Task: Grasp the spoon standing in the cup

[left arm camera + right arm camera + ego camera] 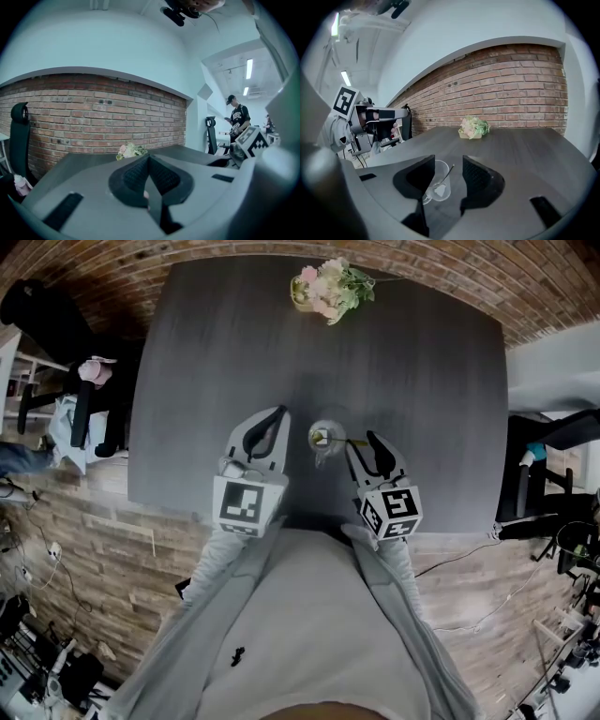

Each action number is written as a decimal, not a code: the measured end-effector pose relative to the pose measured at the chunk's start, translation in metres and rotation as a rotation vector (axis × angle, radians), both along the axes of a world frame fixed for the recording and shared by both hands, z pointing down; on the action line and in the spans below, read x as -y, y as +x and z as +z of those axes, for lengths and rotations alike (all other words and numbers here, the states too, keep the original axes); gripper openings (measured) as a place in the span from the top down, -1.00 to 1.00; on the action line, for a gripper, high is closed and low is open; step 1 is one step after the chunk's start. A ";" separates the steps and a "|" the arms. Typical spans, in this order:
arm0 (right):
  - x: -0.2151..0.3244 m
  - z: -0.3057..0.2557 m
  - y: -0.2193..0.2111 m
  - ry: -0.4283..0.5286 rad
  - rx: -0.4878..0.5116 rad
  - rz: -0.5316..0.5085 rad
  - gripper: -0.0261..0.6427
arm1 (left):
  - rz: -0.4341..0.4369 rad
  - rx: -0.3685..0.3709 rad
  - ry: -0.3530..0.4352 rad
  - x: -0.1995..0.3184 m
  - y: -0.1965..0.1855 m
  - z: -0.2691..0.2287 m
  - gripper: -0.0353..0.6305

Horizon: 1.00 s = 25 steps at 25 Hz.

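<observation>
A dark grey worktop (422, 381) carried a clear glass cup (325, 437) near its front edge, with a slim metal spoon (339, 440) standing in it. In the head view the cup sat between the two tools, just beside the tips of the right hand-held gripper (364, 448) and a little apart from the left hand-held gripper (272, 423). A small bunch of pink flowers with green leaves (330, 287) lay at the far edge of the worktop, well apart from the cup.

In the right gripper view, the right hand-held gripper (447, 165) had its jaws spread wide. The cup (438, 185) showed in the gap between them, closer to the left-hand jaw and partly hidden behind it, and neither pad pressed on the glass. The spoon (446, 174) leaned in the cup, its handle tilting up toward the right-hand jaw without touching it. The flowers (474, 126) lay beyond, before a red brick wall (511, 89).

In the left gripper view, the left hand-held gripper (149, 161) had its jaws pressed together with nothing between them, above the worktop and pointing toward the flowers (131, 150).
</observation>
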State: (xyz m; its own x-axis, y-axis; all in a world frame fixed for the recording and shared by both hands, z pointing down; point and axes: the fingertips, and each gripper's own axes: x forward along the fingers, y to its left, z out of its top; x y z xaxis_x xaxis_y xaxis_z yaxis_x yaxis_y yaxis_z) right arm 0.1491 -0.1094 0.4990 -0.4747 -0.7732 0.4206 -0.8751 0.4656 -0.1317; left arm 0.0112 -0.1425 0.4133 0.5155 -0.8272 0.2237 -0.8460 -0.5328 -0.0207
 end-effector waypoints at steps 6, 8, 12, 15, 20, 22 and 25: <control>0.000 0.019 -0.007 -0.024 0.011 0.001 0.39 | -0.008 -0.004 -0.013 -0.001 -0.004 0.004 0.84; 0.000 0.024 -0.007 -0.033 0.023 0.003 0.39 | -0.010 -0.001 -0.015 -0.001 -0.004 0.005 0.84; 0.000 0.030 -0.006 -0.041 0.025 0.010 0.39 | -0.005 0.005 -0.013 -0.001 -0.005 0.007 0.84; 0.000 0.035 -0.006 -0.047 0.021 0.010 0.39 | -0.007 0.009 -0.015 -0.001 -0.006 0.008 0.84; 0.000 0.039 -0.008 -0.057 0.022 0.008 0.39 | -0.010 0.009 -0.018 -0.001 -0.009 0.009 0.84; 0.001 0.038 -0.008 -0.056 0.022 0.011 0.39 | -0.014 0.008 -0.019 -0.002 -0.010 0.009 0.84; 0.001 0.038 -0.009 -0.053 0.016 0.011 0.39 | -0.016 0.009 -0.017 -0.002 -0.012 0.009 0.84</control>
State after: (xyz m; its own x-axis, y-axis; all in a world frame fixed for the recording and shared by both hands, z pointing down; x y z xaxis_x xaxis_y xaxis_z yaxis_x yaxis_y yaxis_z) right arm 0.1402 -0.1107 0.5368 -0.4731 -0.7550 0.4540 -0.8778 0.4478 -0.1701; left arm -0.0011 -0.1409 0.4227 0.5000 -0.8315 0.2423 -0.8543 -0.5194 -0.0198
